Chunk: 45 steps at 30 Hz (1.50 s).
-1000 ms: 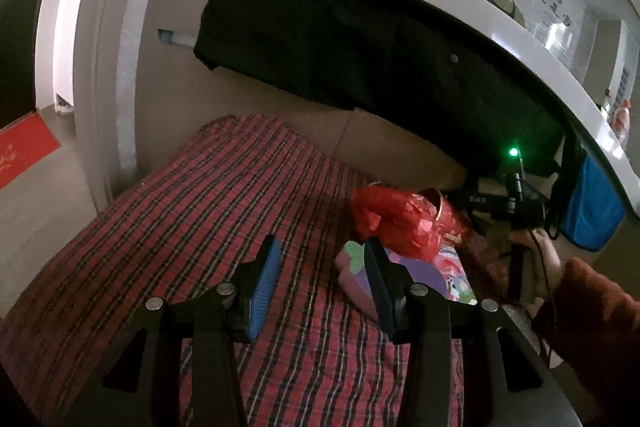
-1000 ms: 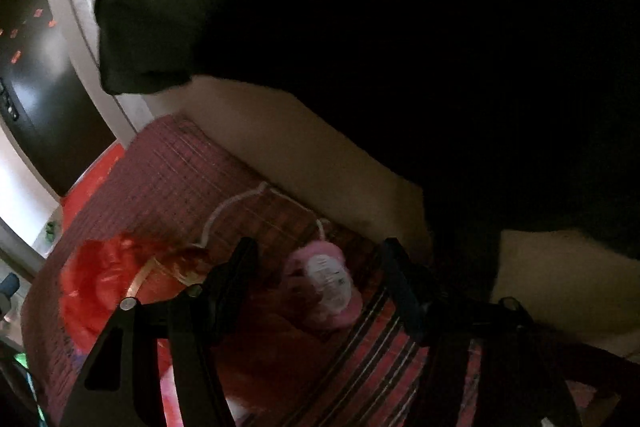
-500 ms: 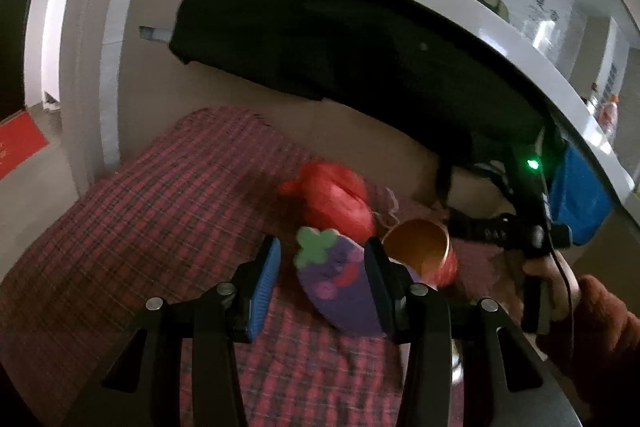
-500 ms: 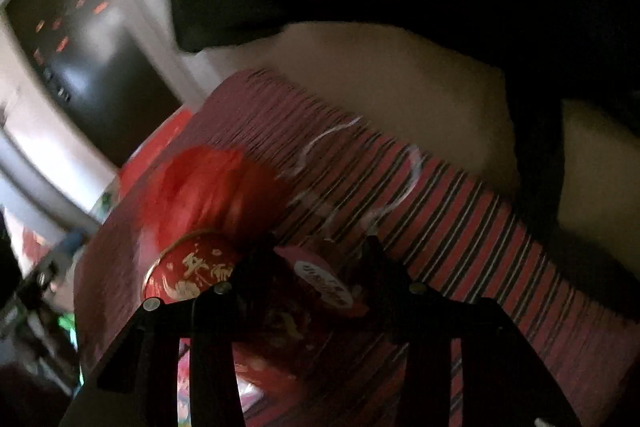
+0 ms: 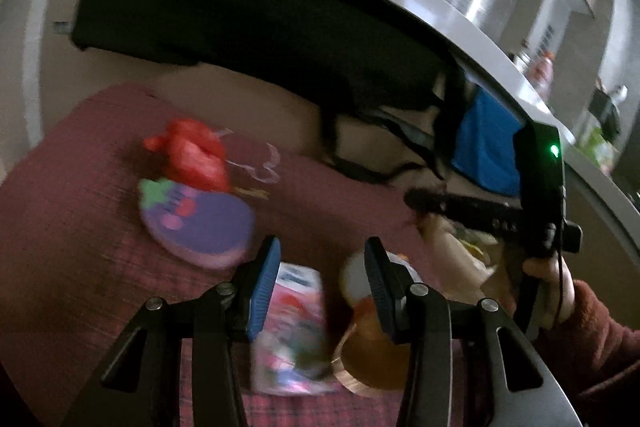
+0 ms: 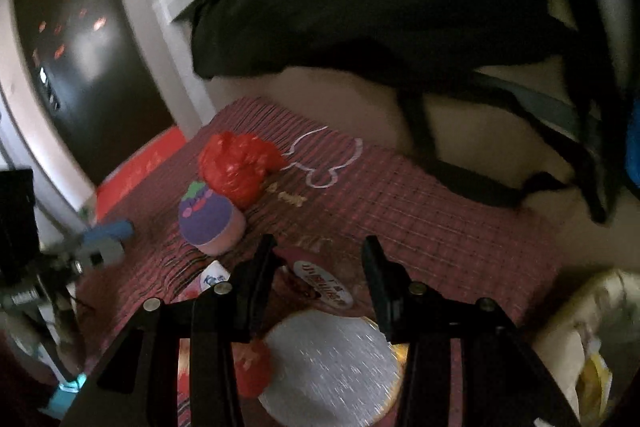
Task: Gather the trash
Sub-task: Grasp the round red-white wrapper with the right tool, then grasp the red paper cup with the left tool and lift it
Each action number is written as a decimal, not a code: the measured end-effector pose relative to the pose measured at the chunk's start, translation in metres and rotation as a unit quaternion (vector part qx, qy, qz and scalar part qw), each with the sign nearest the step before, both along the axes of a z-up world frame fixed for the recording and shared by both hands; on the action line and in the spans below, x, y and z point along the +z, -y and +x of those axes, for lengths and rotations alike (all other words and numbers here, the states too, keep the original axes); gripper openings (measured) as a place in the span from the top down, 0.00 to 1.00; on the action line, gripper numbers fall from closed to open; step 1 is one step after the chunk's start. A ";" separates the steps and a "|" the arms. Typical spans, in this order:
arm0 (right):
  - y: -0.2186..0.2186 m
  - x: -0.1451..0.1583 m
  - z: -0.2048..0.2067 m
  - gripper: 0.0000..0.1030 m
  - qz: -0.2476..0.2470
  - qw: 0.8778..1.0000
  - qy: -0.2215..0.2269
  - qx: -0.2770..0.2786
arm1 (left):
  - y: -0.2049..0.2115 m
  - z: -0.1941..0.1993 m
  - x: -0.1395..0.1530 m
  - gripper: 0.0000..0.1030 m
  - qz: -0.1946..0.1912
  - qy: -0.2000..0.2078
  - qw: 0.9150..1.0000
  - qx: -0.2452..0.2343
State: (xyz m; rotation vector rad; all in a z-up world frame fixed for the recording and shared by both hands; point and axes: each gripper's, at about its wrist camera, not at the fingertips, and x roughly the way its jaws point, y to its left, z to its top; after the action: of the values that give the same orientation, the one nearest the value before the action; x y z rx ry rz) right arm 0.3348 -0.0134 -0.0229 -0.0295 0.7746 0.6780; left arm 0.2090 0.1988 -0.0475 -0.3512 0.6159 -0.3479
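From the left wrist, the left gripper (image 5: 322,281) hangs half open and empty over a pink packet (image 5: 294,323) on the plaid bedcover (image 5: 80,227); from the right wrist, the right gripper (image 6: 318,277), its jaws just closed, pinches a pink labelled cup (image 6: 320,281), best carried steadily, without squeezing, toward the pale bag (image 6: 588,343).

The bed cover (image 6: 440,227) is dark red plaid. On it lie a crumpled bright red plastic bag (image 6: 236,169), a purple eggplant-shaped cushion (image 5: 196,223) with a green stem and pink edge, and a thin white cord (image 6: 320,163). The left gripper (image 5: 320,279) has blue pads (image 5: 264,291).
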 end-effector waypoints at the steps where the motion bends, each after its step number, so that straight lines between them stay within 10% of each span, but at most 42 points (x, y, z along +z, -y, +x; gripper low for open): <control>1: 0.009 0.001 -0.002 0.60 0.003 1.000 0.001 -0.007 | 0.007 -0.002 -0.001 0.56 0.001 -0.002 1.000 -0.004; 21: 0.036 -0.068 -0.117 0.60 0.103 0.992 -0.064 -0.015 | 0.021 -0.083 -0.006 0.56 0.027 0.011 0.999 0.033; 35: 0.045 -0.054 -0.132 0.60 0.113 0.993 -0.035 -0.008 | 0.085 -0.128 -0.041 0.55 0.090 -0.037 0.988 -0.116; 45: 0.068 -0.048 -0.139 0.60 0.118 0.993 -0.024 -0.023 | 0.123 -0.099 -0.066 0.55 0.115 -0.075 0.985 -0.100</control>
State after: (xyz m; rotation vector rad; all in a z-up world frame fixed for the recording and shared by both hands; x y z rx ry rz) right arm 0.1956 -0.0815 -0.0711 0.2189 0.7342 0.7250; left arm 0.1103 0.0762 -0.1133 -0.0926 0.8342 -0.4405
